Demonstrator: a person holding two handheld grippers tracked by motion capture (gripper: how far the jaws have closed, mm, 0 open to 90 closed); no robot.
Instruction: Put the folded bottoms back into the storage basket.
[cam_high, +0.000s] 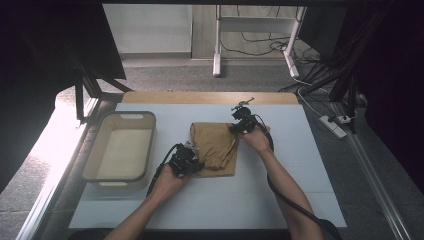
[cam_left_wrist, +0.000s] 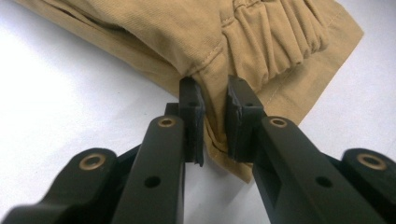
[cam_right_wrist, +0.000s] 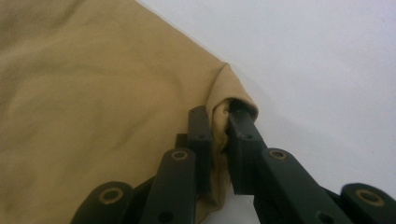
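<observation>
A folded tan garment (cam_high: 214, 145) with an elastic waistband (cam_left_wrist: 275, 37) lies in the middle of the white table top (cam_high: 280, 195). My left gripper (cam_high: 192, 162) is at its near left corner, and in the left gripper view (cam_left_wrist: 215, 116) the jaws are shut on a fold of the tan cloth. At the far right corner sits my right gripper (cam_high: 239, 126); in the right gripper view (cam_right_wrist: 218, 140) its jaws pinch the bunched corner of the garment (cam_right_wrist: 93, 107).
A beige plastic bin (cam_high: 120, 146) stands on the left part of the table, nothing in it. The table's wooden far edge (cam_high: 210, 97) runs behind the garment. Cables and a power strip (cam_high: 334, 125) lie on the floor to the right.
</observation>
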